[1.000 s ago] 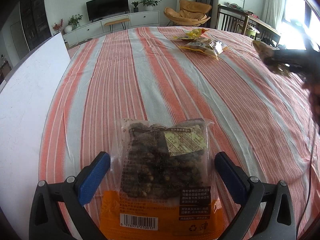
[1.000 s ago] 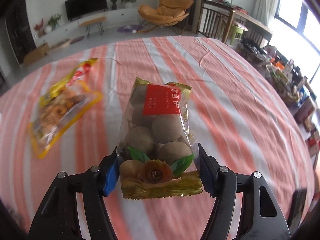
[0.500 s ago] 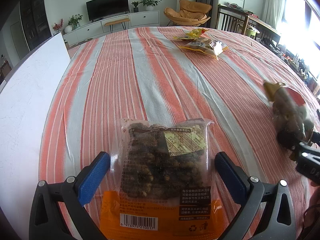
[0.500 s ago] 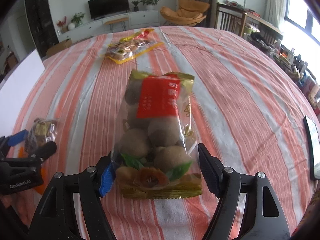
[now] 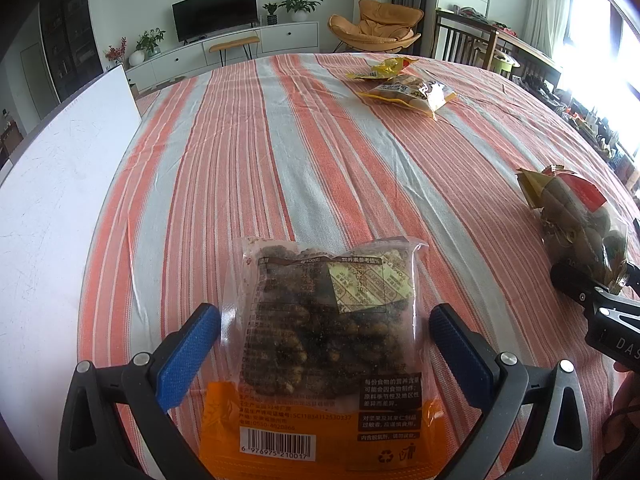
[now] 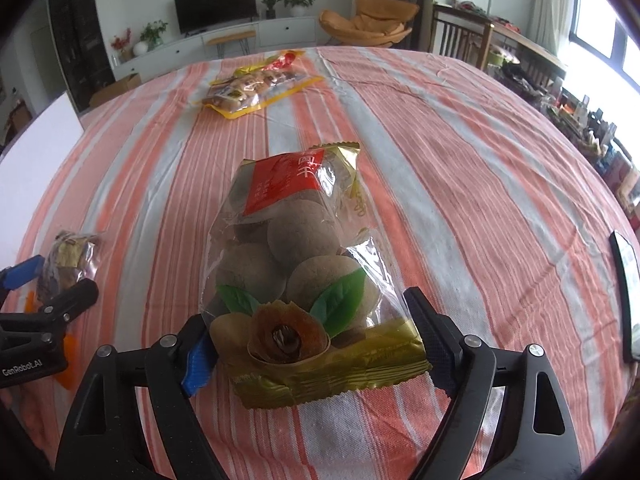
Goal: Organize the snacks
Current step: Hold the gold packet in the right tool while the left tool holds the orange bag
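Your right gripper (image 6: 316,344) has its jaws opening around the clear, gold-edged packet of round brown fruit (image 6: 296,256), which lies on the orange-and-grey striped tablecloth (image 6: 460,168); your left gripper (image 5: 324,344) stands released astride the clear orange-bottomed bag of dark nuts (image 5: 320,328), pads apart from it; a yellow packet of snacks (image 6: 252,88) lies far off.

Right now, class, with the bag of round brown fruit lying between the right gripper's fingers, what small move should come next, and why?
Probably draw the right gripper straight back. Its jaws are opening, and the clear gold-edged bag of round brown fruit already rests on the striped tablecloth, so it looks placed.
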Tool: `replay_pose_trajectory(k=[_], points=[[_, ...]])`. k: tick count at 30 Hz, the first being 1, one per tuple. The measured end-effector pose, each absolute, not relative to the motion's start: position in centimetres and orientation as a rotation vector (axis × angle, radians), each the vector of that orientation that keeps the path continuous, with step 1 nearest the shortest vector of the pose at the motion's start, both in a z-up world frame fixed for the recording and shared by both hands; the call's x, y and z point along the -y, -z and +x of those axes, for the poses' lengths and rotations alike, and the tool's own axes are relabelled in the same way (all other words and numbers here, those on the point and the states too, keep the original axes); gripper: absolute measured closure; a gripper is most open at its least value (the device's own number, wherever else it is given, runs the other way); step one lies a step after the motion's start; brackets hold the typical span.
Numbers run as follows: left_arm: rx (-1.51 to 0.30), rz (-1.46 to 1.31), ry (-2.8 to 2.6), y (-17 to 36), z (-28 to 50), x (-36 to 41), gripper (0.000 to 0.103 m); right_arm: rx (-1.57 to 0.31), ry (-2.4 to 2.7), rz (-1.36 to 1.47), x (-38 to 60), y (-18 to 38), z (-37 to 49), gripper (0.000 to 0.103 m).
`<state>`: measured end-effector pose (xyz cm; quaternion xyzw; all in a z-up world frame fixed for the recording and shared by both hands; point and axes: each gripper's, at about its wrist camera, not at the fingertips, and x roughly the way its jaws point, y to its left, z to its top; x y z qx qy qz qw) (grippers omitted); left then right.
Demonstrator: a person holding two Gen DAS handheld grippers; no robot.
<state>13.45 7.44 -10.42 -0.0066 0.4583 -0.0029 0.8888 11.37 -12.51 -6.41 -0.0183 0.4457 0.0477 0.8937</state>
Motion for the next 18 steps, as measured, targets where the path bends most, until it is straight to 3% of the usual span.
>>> replay_pose_trajectory(k=[18], points=[[-0.952, -0.014, 0.006, 10.4, 13.5, -7.4, 0.000, -0.966, -0.035, 0.001, 12.3, 6.3, 10.5, 0.013]])
